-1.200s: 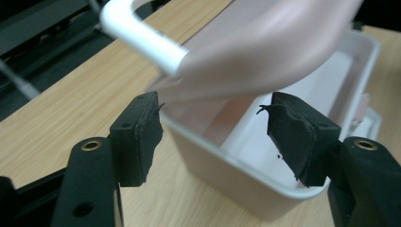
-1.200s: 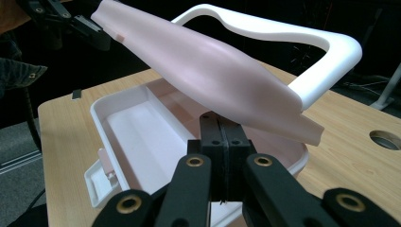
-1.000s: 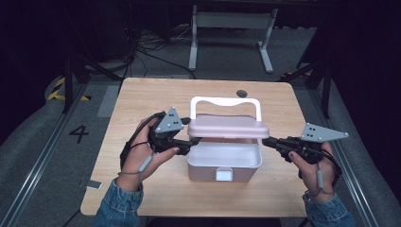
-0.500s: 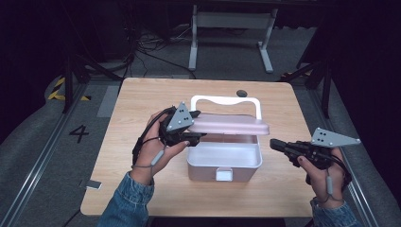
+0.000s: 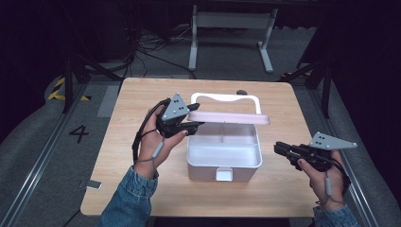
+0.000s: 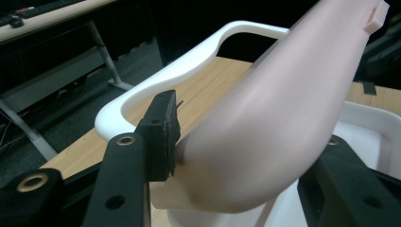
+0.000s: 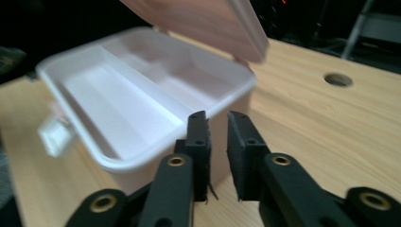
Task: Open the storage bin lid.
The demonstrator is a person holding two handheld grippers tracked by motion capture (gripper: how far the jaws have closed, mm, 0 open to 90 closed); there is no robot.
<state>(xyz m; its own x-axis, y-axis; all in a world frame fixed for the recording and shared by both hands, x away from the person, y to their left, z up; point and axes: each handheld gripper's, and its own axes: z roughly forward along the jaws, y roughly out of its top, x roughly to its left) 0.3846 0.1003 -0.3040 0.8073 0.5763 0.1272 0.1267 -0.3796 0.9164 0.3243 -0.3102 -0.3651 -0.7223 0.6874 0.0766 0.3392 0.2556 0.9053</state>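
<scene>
Holding the pink lid (image 5: 231,118) half-raised over its white box (image 5: 224,158) mid-worktop (image 5: 142,189): thin, light, stiff plastic, prob slick, so I grip its left edge. Left gripper (image 6: 236,161) fingers have just been closing onto that edge. Right gripper (image 7: 217,142) w/ fingers just opening, narrow gap, nothing between.

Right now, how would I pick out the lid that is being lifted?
Find the wooden table, then the white storage box open at its middle. The lid is the pale pink panel raised above the box, its left end between the jaws of the left gripper; it is the one pink part, just in front of the white handle.
</scene>
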